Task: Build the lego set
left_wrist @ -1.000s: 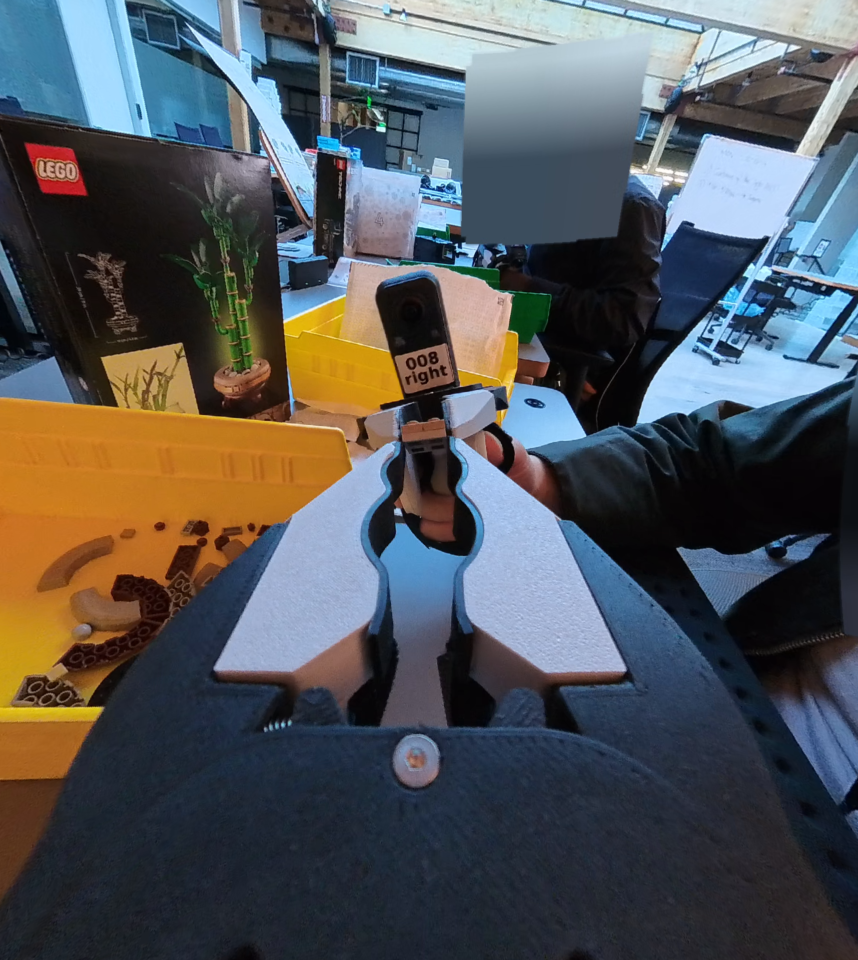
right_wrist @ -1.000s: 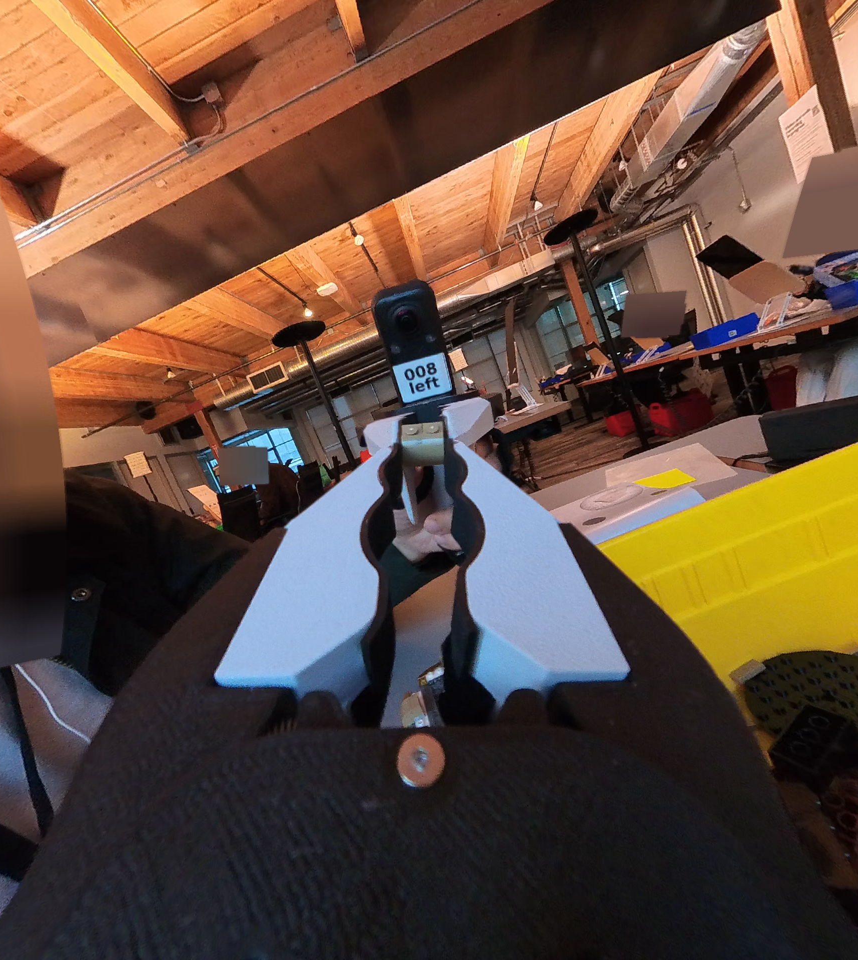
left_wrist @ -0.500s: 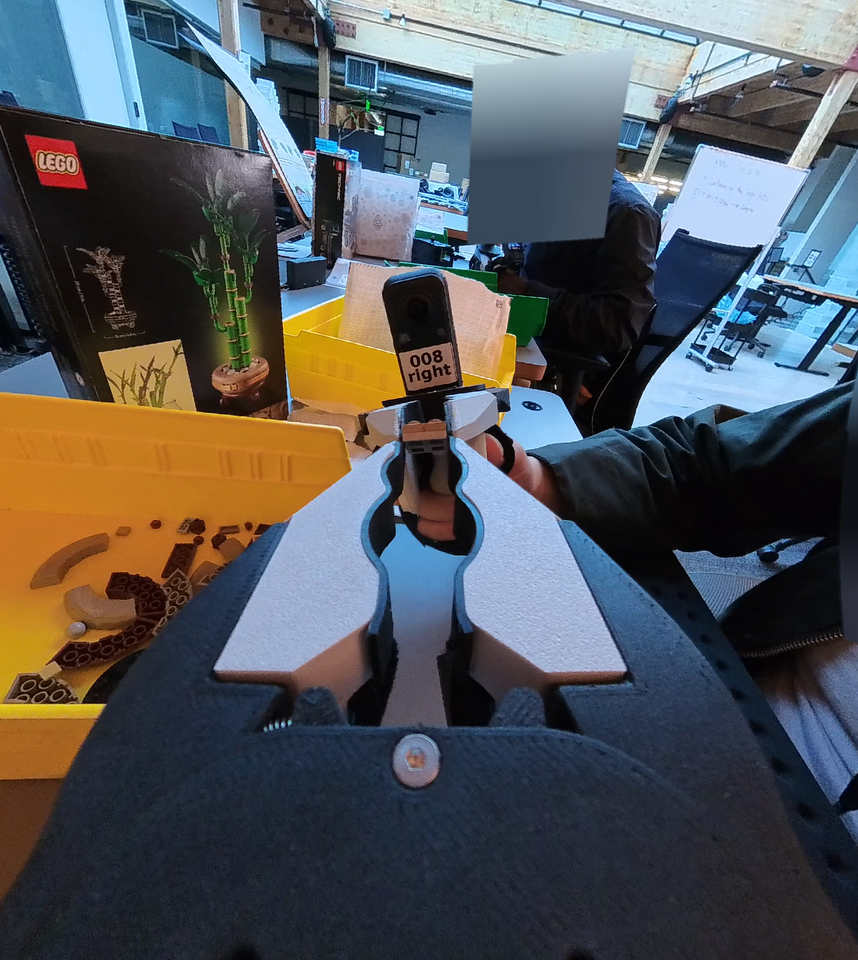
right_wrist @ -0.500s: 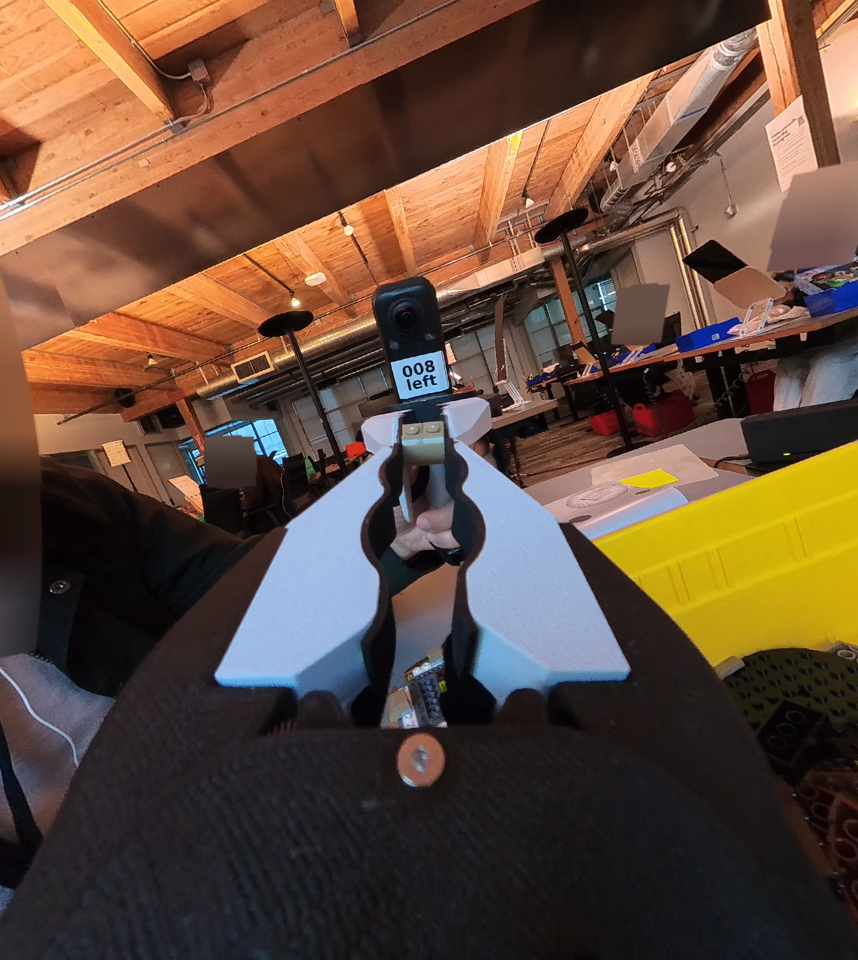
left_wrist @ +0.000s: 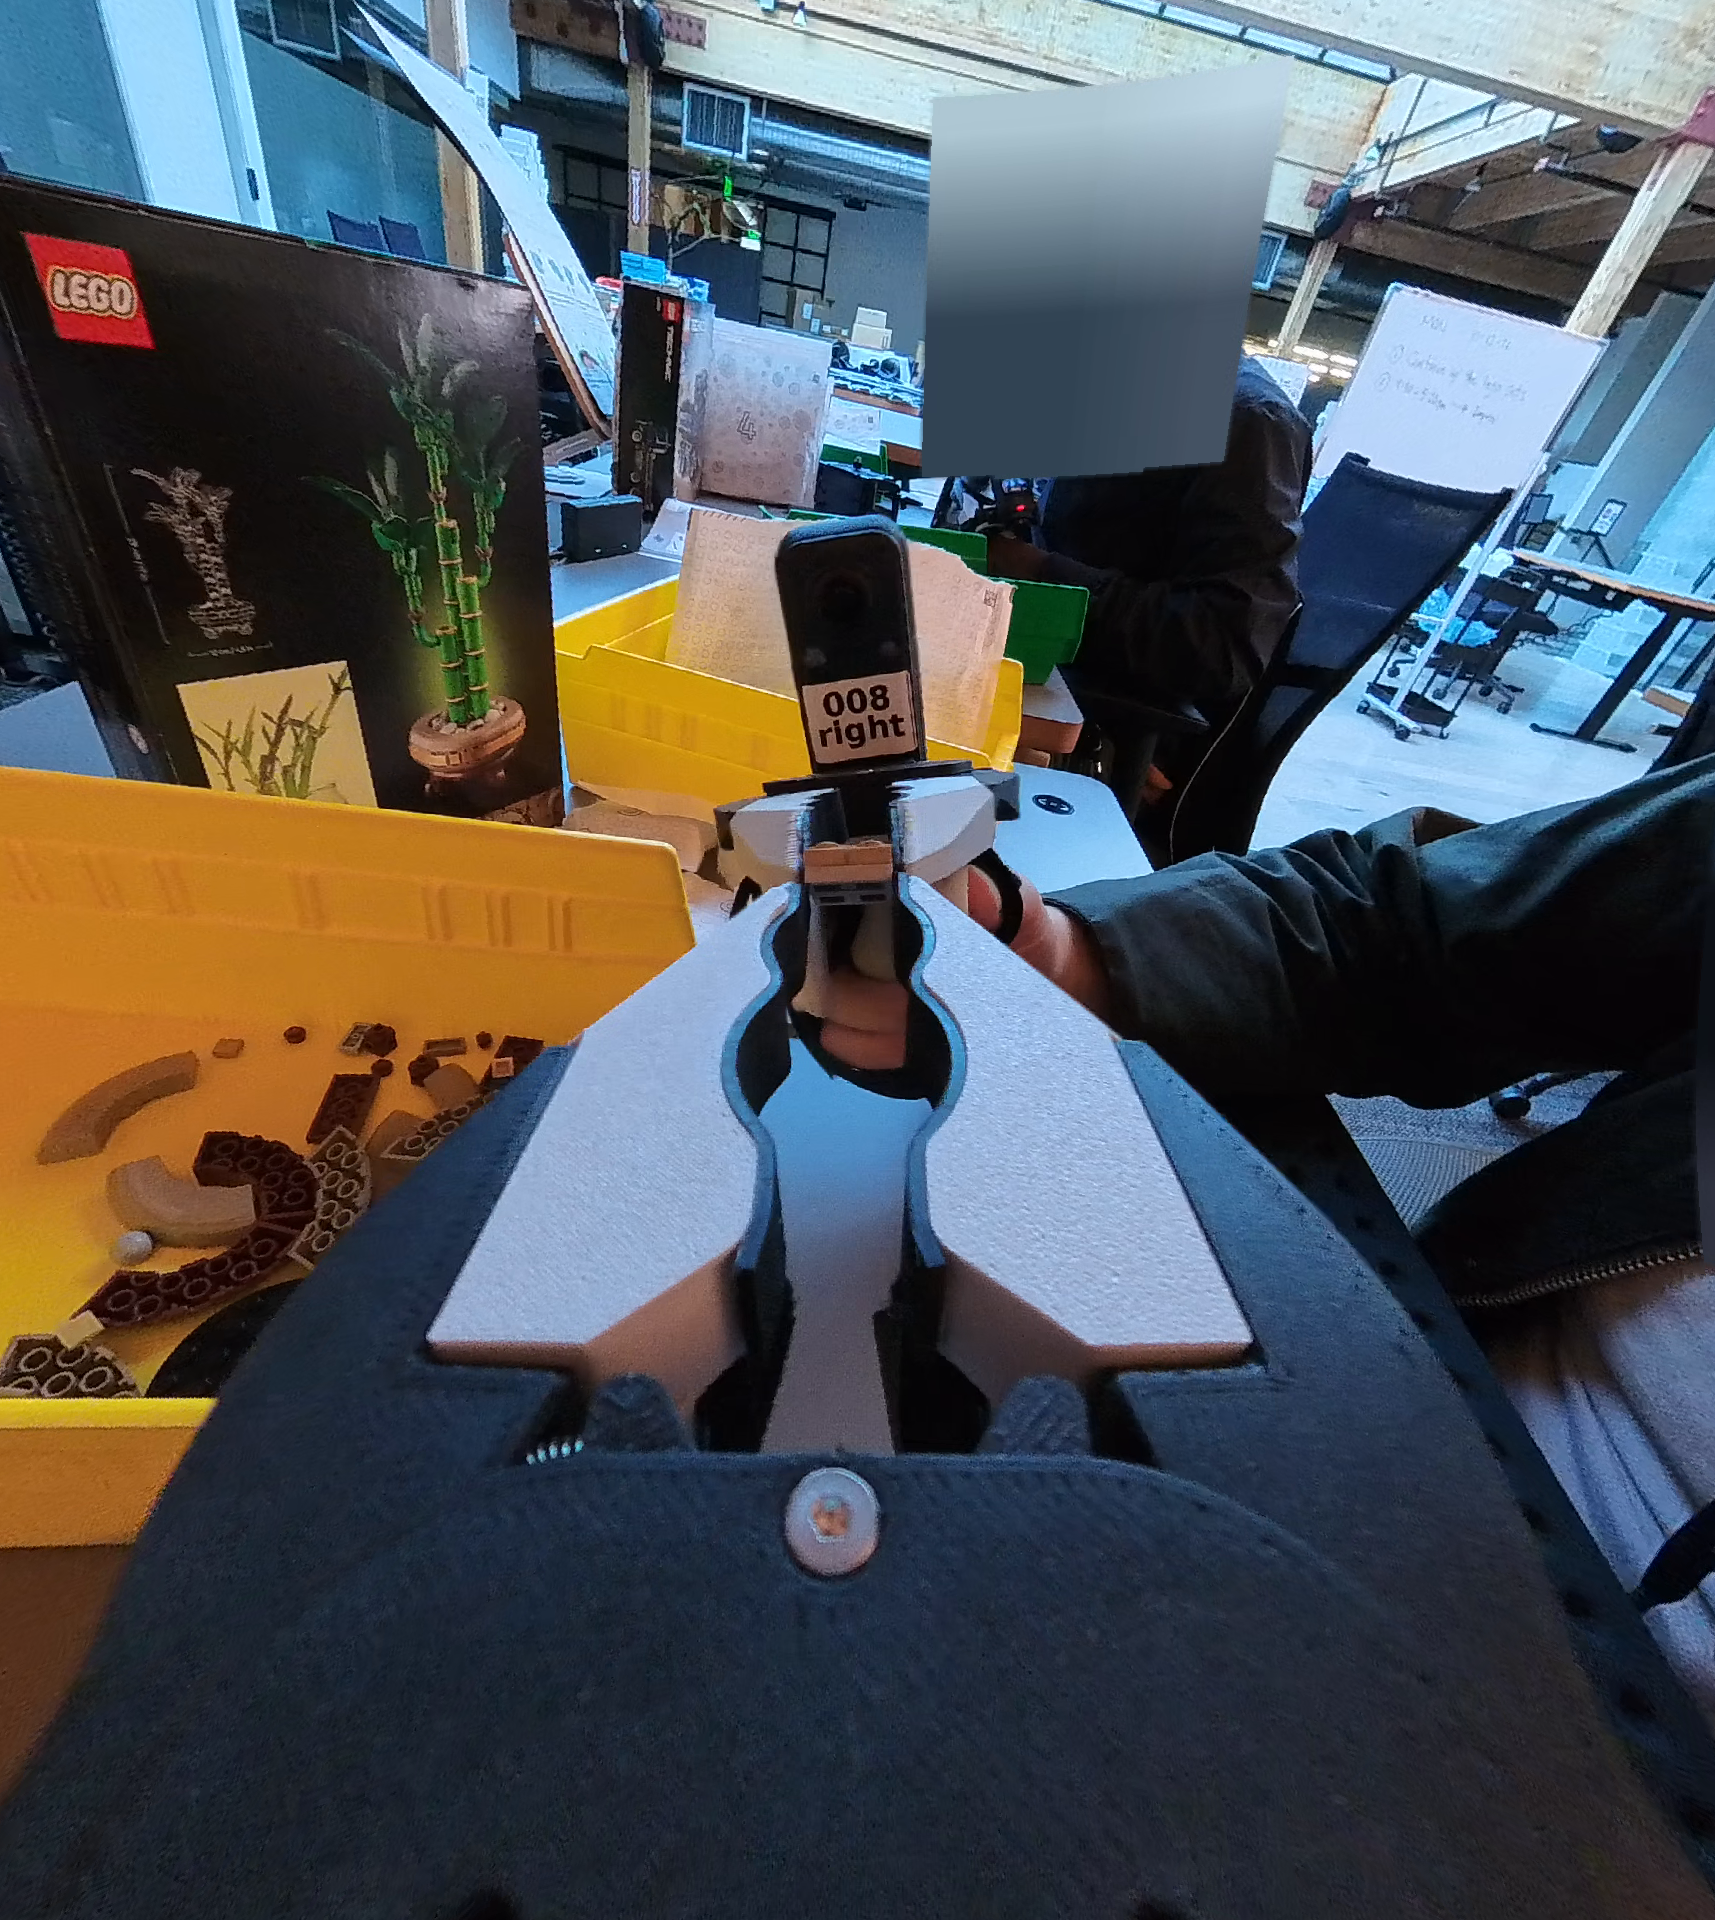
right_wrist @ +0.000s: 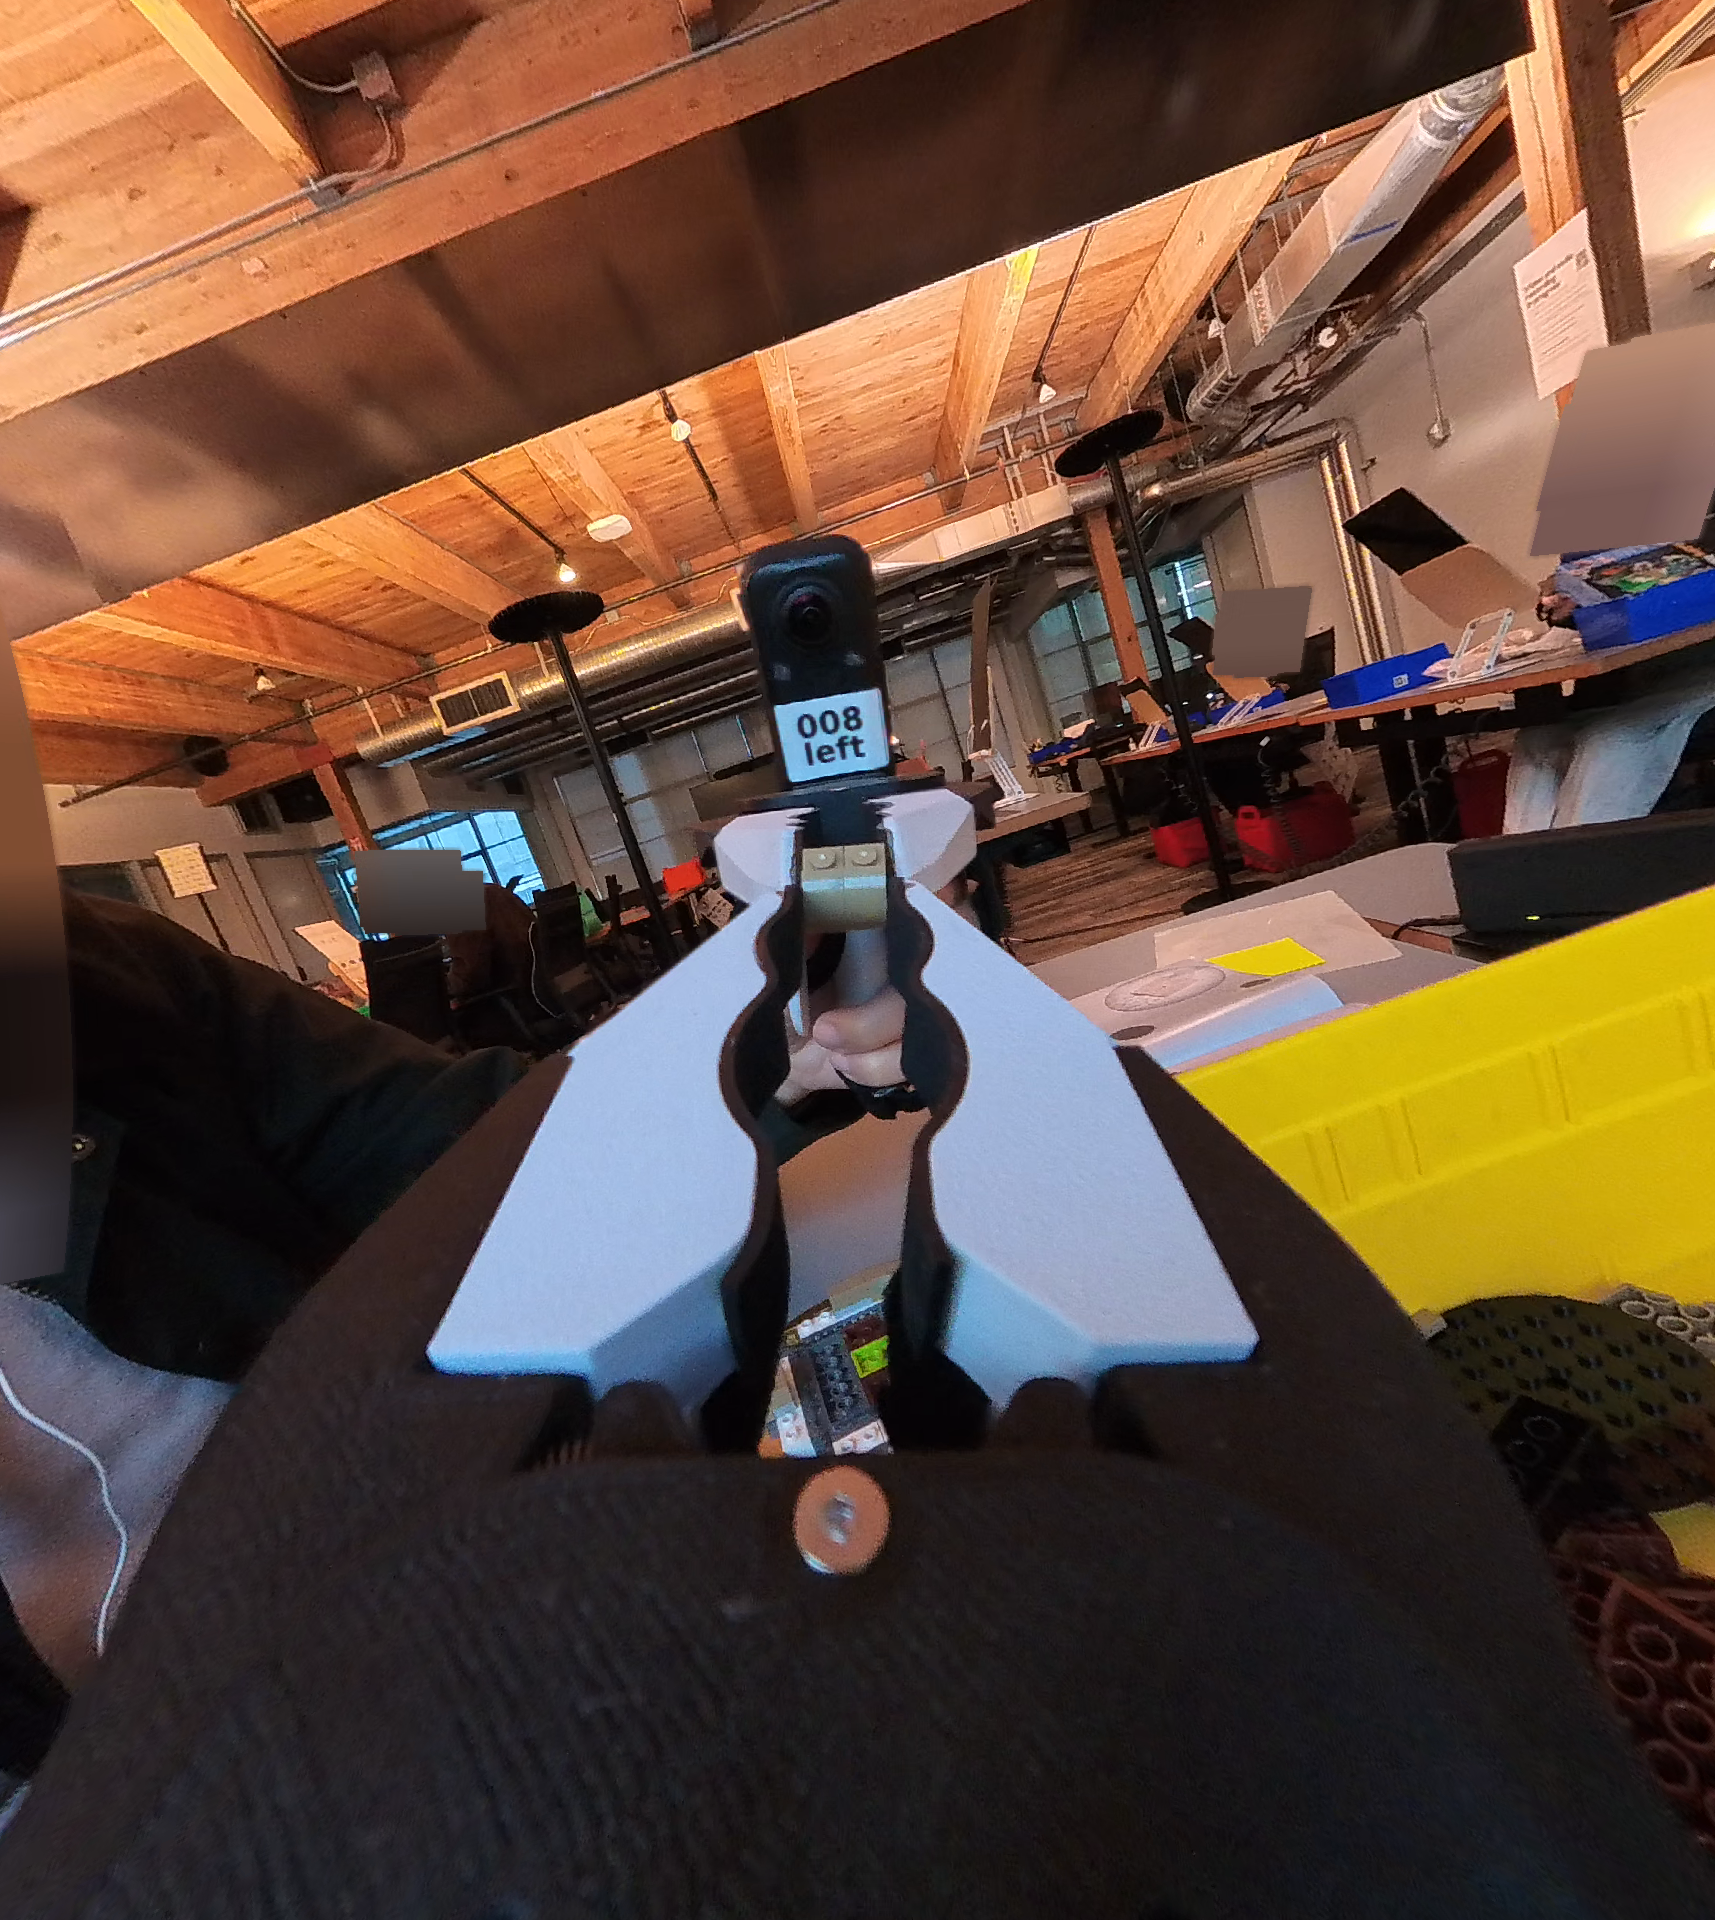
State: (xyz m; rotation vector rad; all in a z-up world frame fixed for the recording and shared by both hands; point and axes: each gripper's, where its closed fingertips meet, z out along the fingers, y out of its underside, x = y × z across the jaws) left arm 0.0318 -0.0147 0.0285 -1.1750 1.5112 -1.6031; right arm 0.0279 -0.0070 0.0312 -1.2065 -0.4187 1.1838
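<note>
1. both my grippers point tip to tip, raised beside the yellow bin. a small tan lego piece sits right where the two sets of tips meet.
2. left gripper: jaws drawn in close at the tips on the tan piece, which shows a darker underside in this view. right gripper: jaws likewise narrow, with the same tan piece between them, two studs showing on top. i read both as clamped on it, though i can't say which one bears the load, or whether it is one piece or two being pressed together.
3. handling, my judgement: tiny, hard plastic, next to no weight, stiff. smooth sides, so it could squirt out if squeezed off-centre. best held on flat opposite sides, leaving studs and underside free to mate.
4. the loose stock lies in the bin: dark brown curved plates, tan arch pieces, small bits behind. the right wrist view shows a round dark studded plate and more brown pieces at its lower right edge.
5. hidden or unclear: my own gripper bodies block most of the bin floor; pieces glimpsed through the right gripper's slot are too cramped to identify; the contact faces on the tan piece are not visible.
6. the set's box stands behind the bin.
</note>
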